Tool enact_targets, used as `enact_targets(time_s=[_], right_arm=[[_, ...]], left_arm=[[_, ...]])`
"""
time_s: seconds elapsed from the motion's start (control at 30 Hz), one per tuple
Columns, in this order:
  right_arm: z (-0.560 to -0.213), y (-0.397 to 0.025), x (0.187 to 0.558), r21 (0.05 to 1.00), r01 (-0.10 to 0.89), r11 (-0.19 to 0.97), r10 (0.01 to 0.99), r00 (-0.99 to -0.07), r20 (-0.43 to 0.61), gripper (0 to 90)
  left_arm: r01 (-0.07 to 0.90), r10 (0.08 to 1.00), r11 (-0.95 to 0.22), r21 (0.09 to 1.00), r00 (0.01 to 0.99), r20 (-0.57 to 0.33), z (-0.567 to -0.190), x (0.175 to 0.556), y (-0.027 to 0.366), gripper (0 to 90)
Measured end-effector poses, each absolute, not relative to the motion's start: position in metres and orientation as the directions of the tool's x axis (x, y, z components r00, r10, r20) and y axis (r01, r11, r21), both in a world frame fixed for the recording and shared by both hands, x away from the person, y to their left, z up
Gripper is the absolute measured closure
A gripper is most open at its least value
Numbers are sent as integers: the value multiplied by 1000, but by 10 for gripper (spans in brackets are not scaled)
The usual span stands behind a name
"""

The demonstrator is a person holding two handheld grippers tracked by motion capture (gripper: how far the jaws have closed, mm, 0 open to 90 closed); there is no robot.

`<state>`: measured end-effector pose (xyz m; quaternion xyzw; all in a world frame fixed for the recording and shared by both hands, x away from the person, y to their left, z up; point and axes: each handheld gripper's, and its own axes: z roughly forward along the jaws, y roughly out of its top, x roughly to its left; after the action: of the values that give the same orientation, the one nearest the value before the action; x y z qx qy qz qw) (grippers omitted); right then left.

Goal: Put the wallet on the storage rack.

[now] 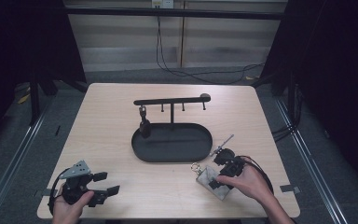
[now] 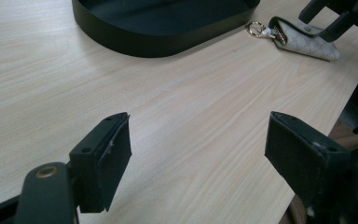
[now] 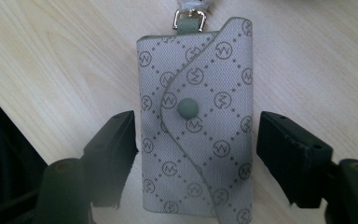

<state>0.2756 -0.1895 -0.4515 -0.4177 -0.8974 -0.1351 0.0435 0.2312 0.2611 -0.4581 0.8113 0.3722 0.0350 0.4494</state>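
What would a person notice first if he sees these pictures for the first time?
First, the patterned grey key pouch lying flat near the table's front right edge, between the open right tongs, which straddle it without clearly touching. Next, the black oval tray at the table's centre, with a hook rack standing at its back. The left tongs are open over bare wood at front left.

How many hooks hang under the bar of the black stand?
4. All hang in a row under the bar: one at the left end carrying a dark item, then three bare ones toward the right.
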Motion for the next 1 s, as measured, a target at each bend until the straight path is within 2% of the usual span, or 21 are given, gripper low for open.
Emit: enact_targets(time_s=[0.27,0.33,1.0], right_arm=[[-458,-178,280,145,746,649,730,-665,155,295],[-460,-178,281,142,747,650,729,-665,160,292],[-469,-166,284,81,742,666,731,-670,126,272]], left_arm=[[580,633,-318,750,719,-288,-459,232,261,223],[591,625,-306,747,716,-311,-460,233,262,222],[589,631,-314,745,716,-300,-460,232,262,222]])
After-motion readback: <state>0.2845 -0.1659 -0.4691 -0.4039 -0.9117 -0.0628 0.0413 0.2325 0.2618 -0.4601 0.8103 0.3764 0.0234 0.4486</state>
